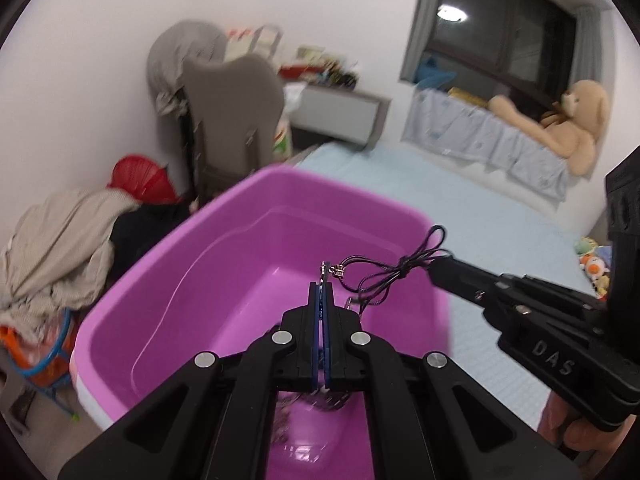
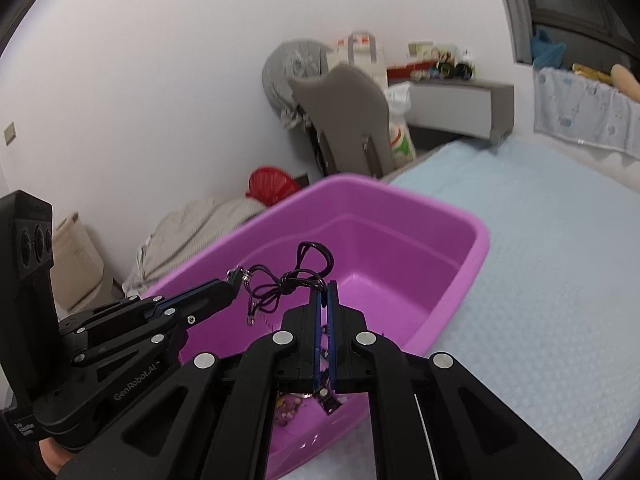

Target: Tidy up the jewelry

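Observation:
A black cord necklace with small metal ends hangs tangled over a purple plastic tub. My left gripper is shut on the clasp end of the necklace. My right gripper comes in from the right and is shut on the other end. In the right wrist view the necklace stretches from my right gripper to my left gripper, above the tub. Some other jewelry lies on the tub's floor, mostly hidden behind the fingers.
The tub stands on a bed with a pale blue cover. Beside the bed are a grey chair, a pile of clothes and a red basket. A teddy bear sits by the window, and a grey nightstand is at the wall.

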Demonstrator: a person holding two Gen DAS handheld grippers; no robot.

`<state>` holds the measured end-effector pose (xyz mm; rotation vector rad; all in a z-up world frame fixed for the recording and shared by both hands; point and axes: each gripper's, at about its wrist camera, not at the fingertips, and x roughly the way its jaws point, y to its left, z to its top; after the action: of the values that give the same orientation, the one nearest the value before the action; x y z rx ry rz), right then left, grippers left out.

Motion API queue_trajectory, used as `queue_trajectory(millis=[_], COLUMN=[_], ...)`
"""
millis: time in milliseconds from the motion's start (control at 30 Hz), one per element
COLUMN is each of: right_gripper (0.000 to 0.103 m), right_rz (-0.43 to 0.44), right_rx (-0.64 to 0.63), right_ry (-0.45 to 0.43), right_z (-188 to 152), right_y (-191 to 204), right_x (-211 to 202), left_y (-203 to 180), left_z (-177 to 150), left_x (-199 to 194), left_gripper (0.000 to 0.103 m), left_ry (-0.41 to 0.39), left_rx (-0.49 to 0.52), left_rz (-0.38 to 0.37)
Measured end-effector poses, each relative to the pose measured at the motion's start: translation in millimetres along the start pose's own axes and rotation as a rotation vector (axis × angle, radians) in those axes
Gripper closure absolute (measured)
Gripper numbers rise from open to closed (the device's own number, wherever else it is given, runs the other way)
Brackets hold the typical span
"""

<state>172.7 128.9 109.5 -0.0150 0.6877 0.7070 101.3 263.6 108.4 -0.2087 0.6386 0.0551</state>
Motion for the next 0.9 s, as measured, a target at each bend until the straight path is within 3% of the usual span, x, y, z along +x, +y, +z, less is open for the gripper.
queue_trajectory(millis=[133, 233, 267, 300, 333, 367, 500, 900], right_gripper=[0.100, 0.093, 0.082, 0.073, 0.056, 0.054, 0.054, 0.051], right_rz=[-0.016, -0.026, -0.032, -0.040, -0.047, -0.052, -0.071, -0.068], right_rx=[-0.010, -0.004, -0.003, -0.001, 0.002, 0.011, 0.027, 0.041], right_ry=[0.066, 0.093, 0.098, 0.097, 0.094, 0.079, 0.062, 0.062], right_z=[-6.8, -8.2, -8.3, -8.6, -8.8, -7.3, -5.7, -17.6], right_y=[5.6, 6.0, 5.5, 5.4, 5.1, 2.1, -2.1, 6.3], right_x=[18.7, 25.2, 25.8, 25.3, 23.9, 21.4, 13.2, -5.1], left_y=[16.0, 25.5, 29.1, 33.1, 36.6, 39.8, 45.1, 41.2], left_z=[-8.9, -12.4, -13.5, -14.0, -14.1, -14.4, -12.6, -17.2], left_x=[13.4, 18.6, 18.9, 18.6, 17.1, 12.3, 9.7, -4.3], left_gripper=[0.097, 0.086, 0.065, 0.035, 0.024, 0.018, 0.012, 0.010], left_ry=[0.079, 0.121, 0.128, 0.131, 0.122, 0.094, 0.104, 0.126], left_rx=[-0.046, -0.077, -0.087, -0.103, -0.117, -0.132, -0.143, -0.152], left_rz=[0.037, 0.080, 0.088, 0.104, 0.120, 0.136, 0.171, 0.233])
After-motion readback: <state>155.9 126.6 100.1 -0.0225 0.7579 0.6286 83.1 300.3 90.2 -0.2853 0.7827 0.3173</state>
